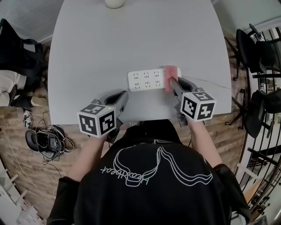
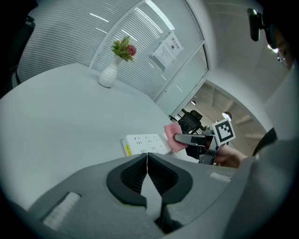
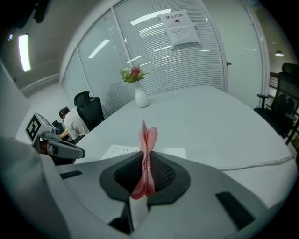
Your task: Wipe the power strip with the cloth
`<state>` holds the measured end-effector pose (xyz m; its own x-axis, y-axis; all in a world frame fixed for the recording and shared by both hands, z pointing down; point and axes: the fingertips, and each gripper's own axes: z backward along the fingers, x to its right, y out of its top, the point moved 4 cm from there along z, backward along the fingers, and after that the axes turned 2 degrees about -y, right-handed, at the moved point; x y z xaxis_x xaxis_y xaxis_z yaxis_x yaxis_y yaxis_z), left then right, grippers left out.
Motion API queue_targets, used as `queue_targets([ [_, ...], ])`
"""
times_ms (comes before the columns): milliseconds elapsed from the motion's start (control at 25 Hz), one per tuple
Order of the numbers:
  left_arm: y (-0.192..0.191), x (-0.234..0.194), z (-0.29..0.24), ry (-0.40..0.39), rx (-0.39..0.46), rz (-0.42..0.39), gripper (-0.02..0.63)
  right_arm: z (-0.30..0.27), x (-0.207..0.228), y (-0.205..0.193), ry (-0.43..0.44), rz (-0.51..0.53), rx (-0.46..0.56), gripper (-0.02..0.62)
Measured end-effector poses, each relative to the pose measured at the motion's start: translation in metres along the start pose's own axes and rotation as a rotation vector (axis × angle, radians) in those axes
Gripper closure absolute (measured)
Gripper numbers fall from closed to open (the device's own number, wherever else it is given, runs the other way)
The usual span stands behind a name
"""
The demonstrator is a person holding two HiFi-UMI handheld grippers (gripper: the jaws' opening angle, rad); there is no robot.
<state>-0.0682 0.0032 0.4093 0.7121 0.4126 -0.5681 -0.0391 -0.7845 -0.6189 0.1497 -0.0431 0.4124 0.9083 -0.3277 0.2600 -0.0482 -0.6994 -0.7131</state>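
A white power strip (image 1: 151, 79) lies on the grey table (image 1: 109, 48) near its front edge; it also shows in the left gripper view (image 2: 145, 144) and in the right gripper view (image 3: 140, 152). My right gripper (image 1: 171, 81) is shut on a folded pink cloth (image 1: 171, 76), which rests on the strip's right end. The cloth (image 3: 146, 156) stands pinched upright between the right jaws. My left gripper (image 1: 124, 94) hovers just in front of the strip's left end, shut with nothing in it (image 2: 147, 156).
A white vase (image 1: 115, 3) with flowers (image 2: 124, 48) stands at the table's far edge. A thin white cord (image 1: 210, 82) runs right from the strip. Black chairs (image 1: 257, 57) stand to the right, and cables and shoes (image 1: 46, 140) lie on the floor at the left.
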Motion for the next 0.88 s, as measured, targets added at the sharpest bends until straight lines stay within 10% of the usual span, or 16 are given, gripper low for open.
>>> queue_targets([
  [880,0.007,-0.025,0.032,0.109,0.079,0.08,0.591,-0.061,-0.114,0.001,0.284,0.14,-0.093,0.552],
])
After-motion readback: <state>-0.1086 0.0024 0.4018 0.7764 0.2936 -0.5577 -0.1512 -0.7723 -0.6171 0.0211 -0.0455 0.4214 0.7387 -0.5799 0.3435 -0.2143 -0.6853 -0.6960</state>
